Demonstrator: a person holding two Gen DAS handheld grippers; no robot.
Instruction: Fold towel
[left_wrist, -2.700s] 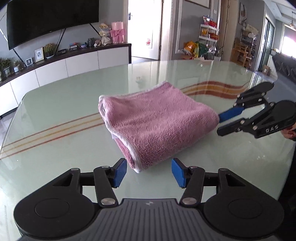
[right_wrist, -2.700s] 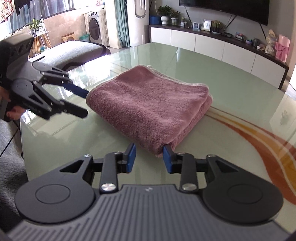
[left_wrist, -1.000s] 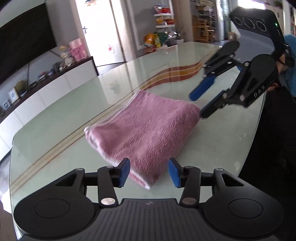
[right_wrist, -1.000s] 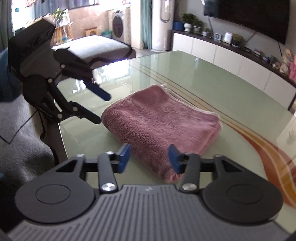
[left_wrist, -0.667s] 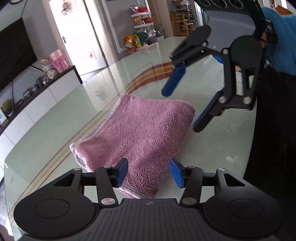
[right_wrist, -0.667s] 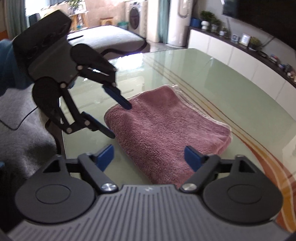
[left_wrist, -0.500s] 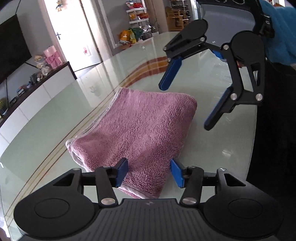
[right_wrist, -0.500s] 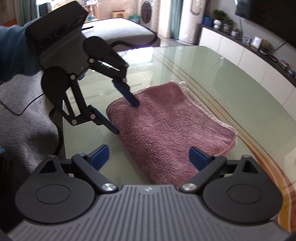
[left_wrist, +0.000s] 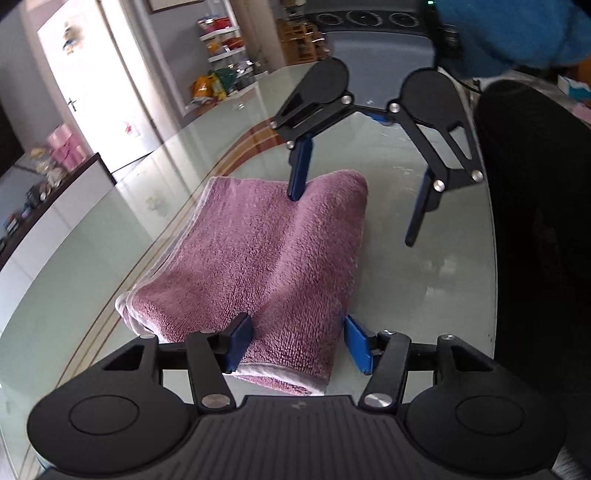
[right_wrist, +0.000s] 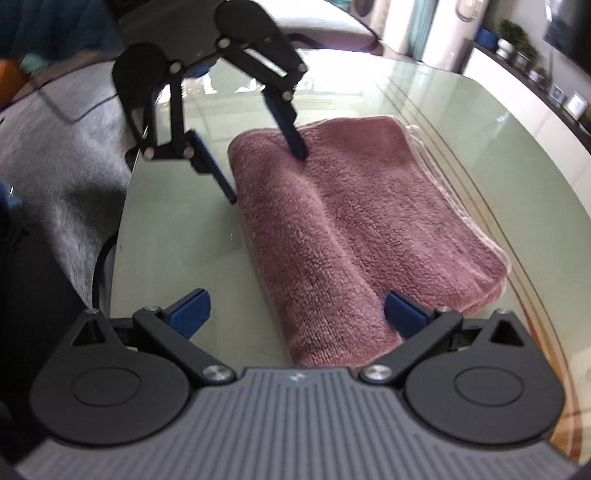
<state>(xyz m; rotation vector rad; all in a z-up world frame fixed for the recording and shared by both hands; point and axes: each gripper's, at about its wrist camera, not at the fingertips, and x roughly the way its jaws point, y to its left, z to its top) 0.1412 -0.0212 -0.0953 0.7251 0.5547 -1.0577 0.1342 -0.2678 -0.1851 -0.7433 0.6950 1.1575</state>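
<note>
So the folded, fluffy mauve-pink terry towel is lying flat on the pale green glass table, close to its curved edge. The left gripper is over one end of the towel, its jaws opening, with the towel corner between them but not pinched. The right gripper straddles the opposite end, jaws spreading really wide, also not clamped on anything.

Glass table, pale green, curved orange stripes running toward 12 o'clock; 1 folded pink towel lies flat on it, near the 3 o'clock edge.
</note>
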